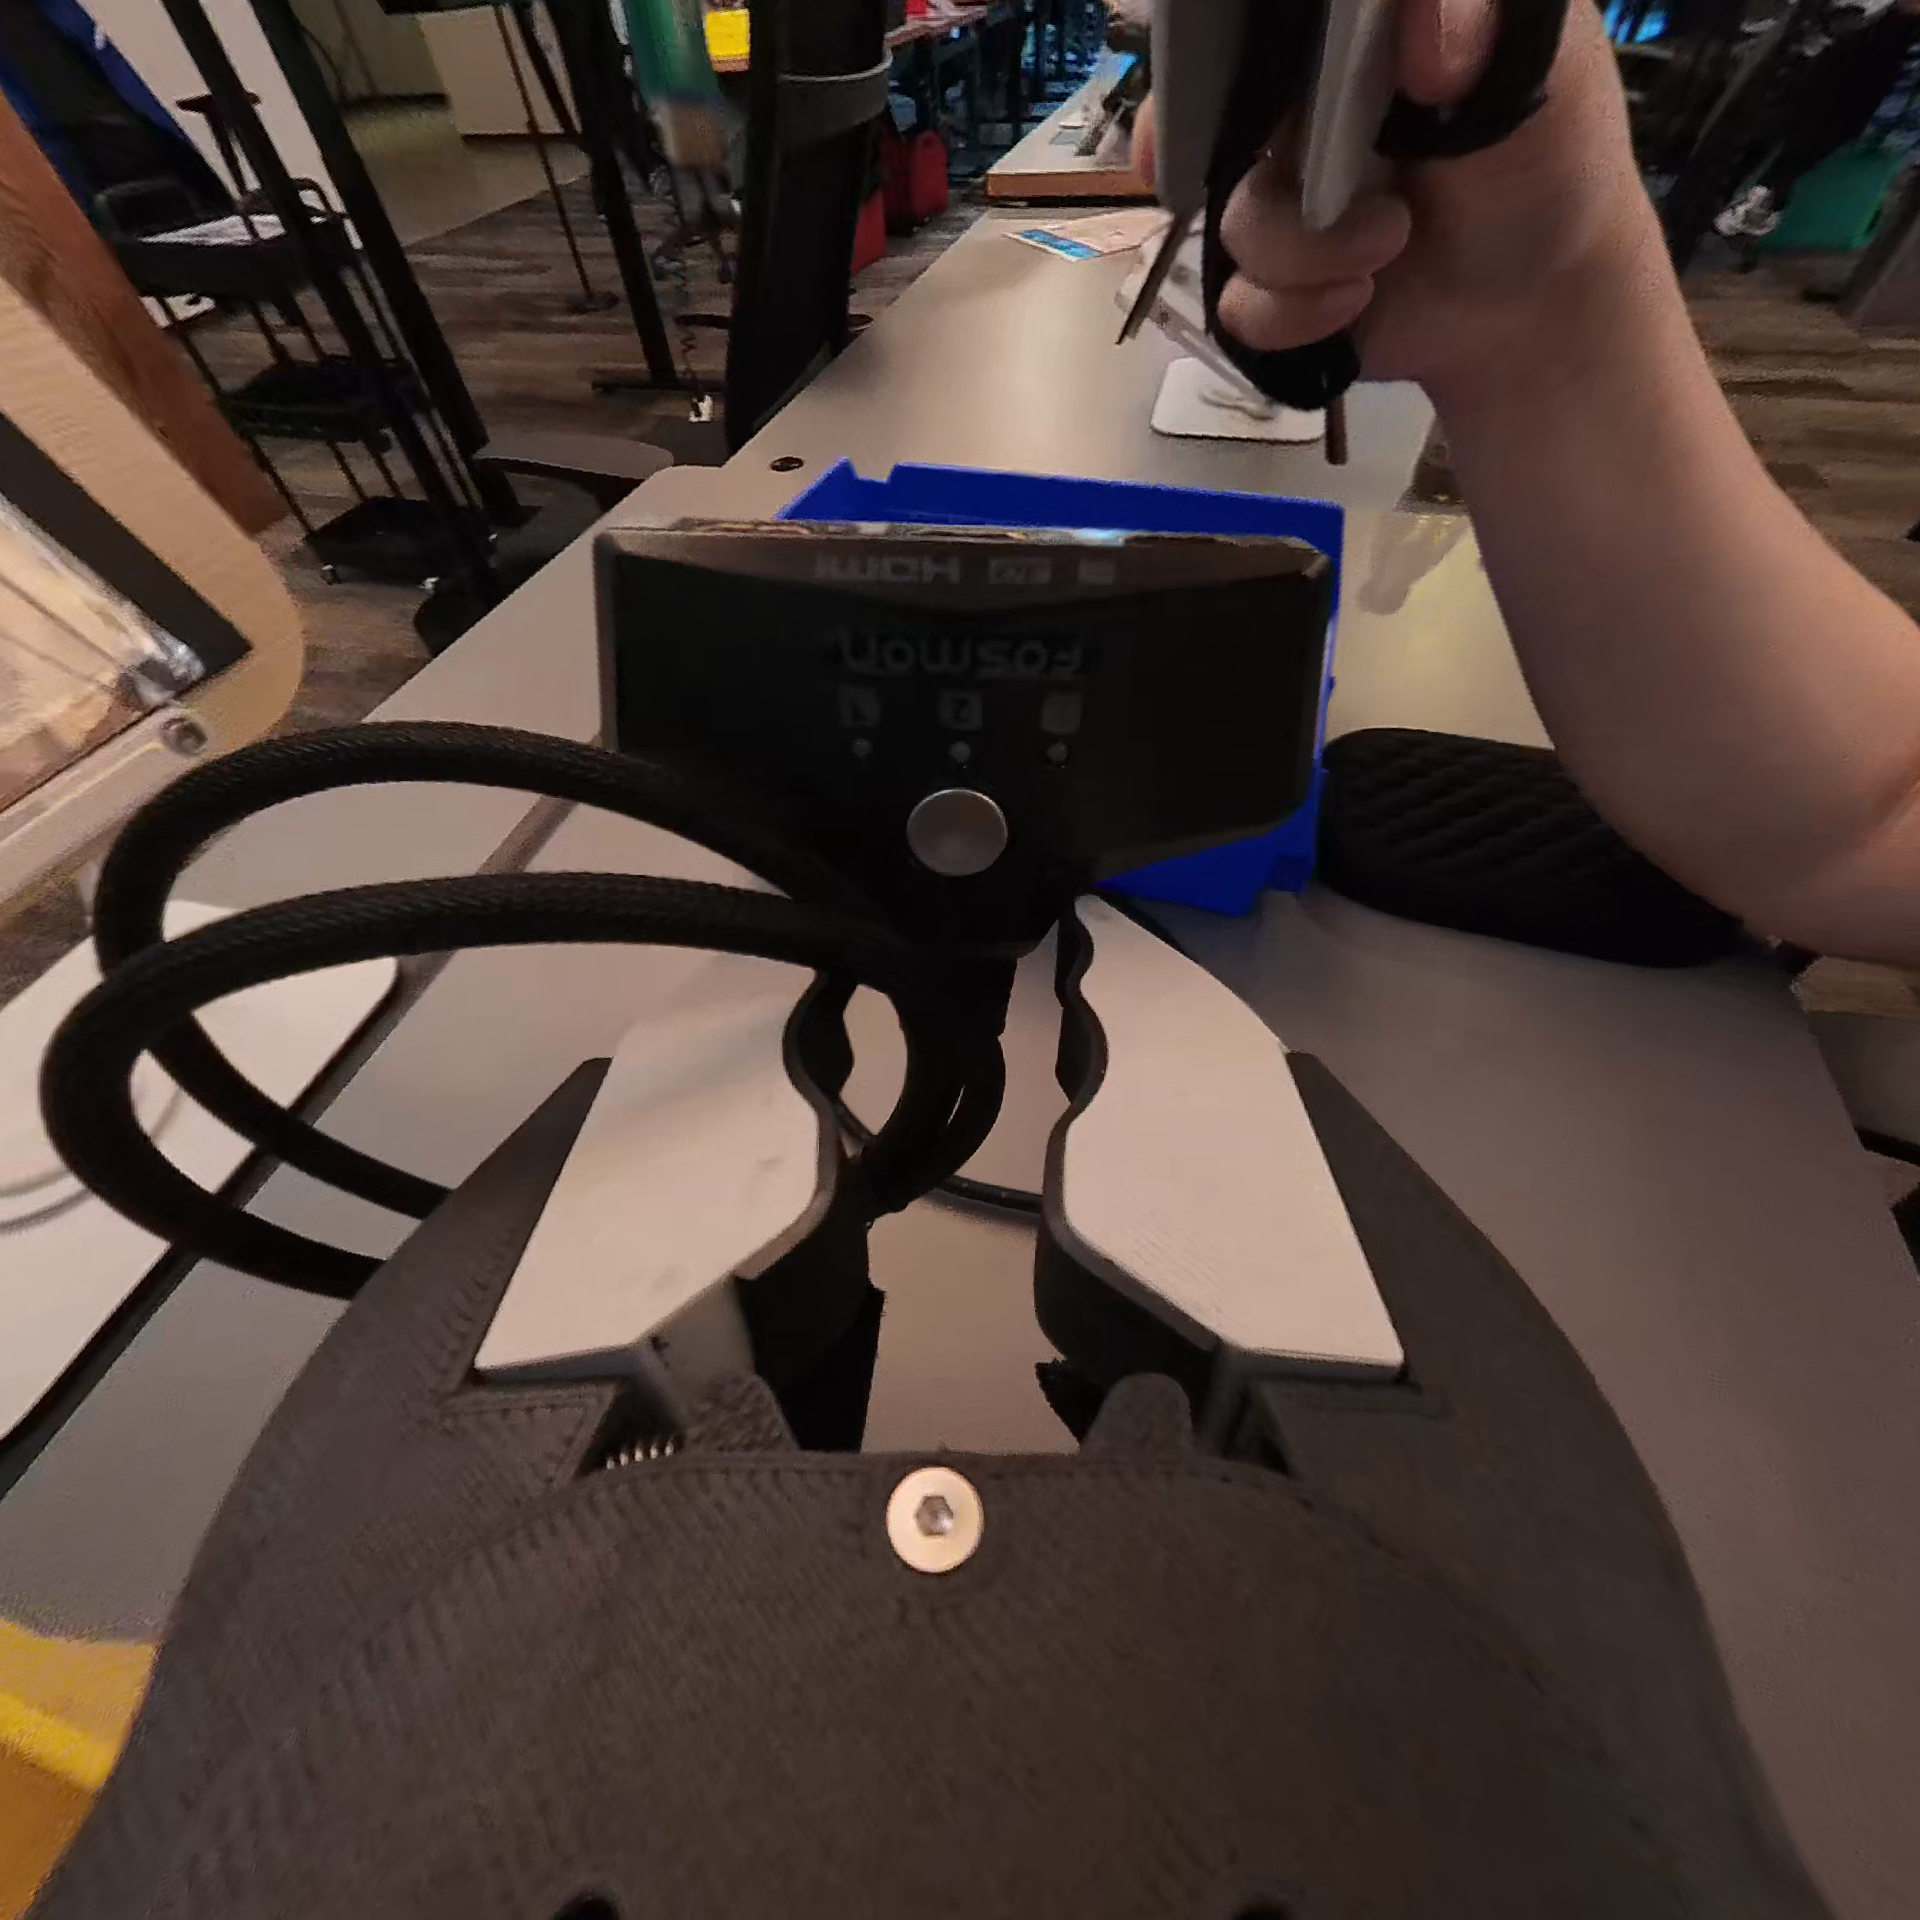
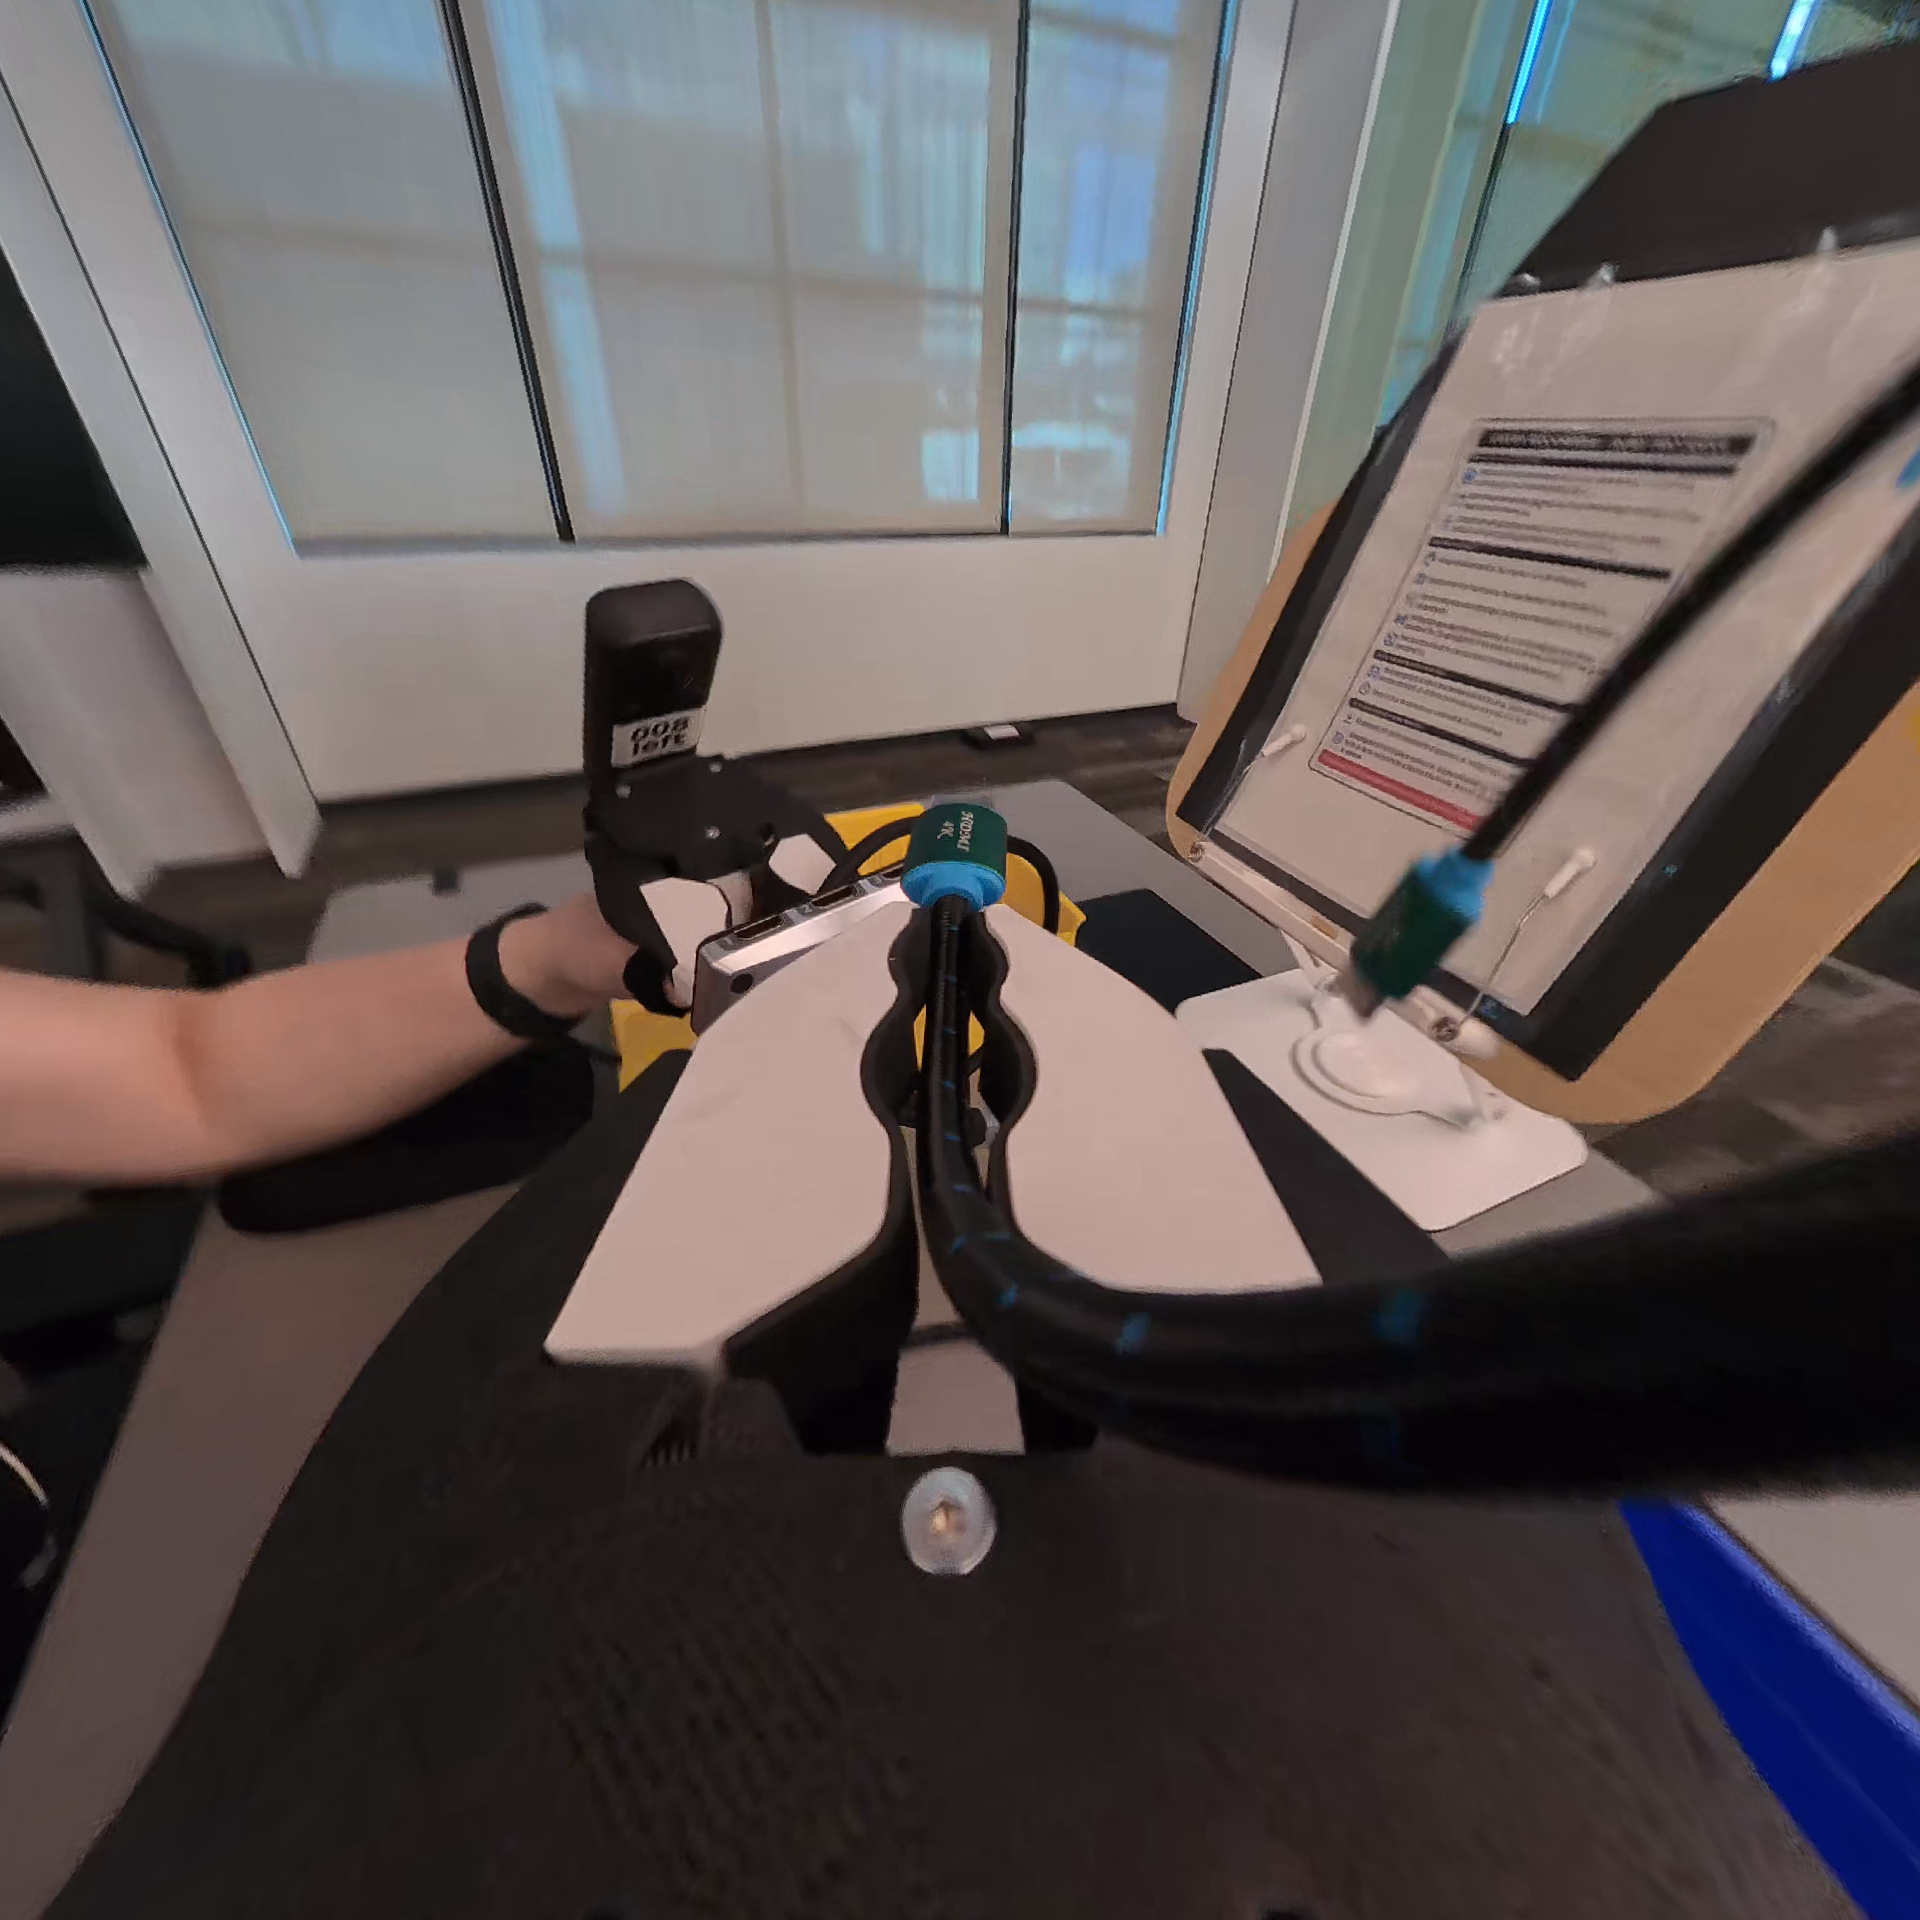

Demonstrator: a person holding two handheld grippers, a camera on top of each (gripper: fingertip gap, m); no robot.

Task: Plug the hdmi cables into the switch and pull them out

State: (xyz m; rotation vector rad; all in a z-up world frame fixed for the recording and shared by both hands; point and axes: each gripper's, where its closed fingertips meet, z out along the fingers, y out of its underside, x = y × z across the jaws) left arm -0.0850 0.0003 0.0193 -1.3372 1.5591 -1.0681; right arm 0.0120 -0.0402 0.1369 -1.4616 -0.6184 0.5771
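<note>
black braided cable (image 2: 951, 1049) is pinched between the closed pale fingers of the right gripper (image 2: 948, 935), its green-and-blue plug (image 2: 954, 852) sticking out just past the tips, close to the ports of the switch (image 2: 800, 930) but not seated. left gripper (image 1: 951, 940) is narrowed on the near end of the black switch (image 1: 961, 717) where its own looping black cords (image 1: 436, 914) leave it, held above the grey table (image 1: 1507, 1143). farther off, a blue bin (image 1: 1226, 873) sits behind the switch, and a second green plug (image 2: 1418, 925) dangles before a propped sign board (image 2: 1538, 644).
</note>
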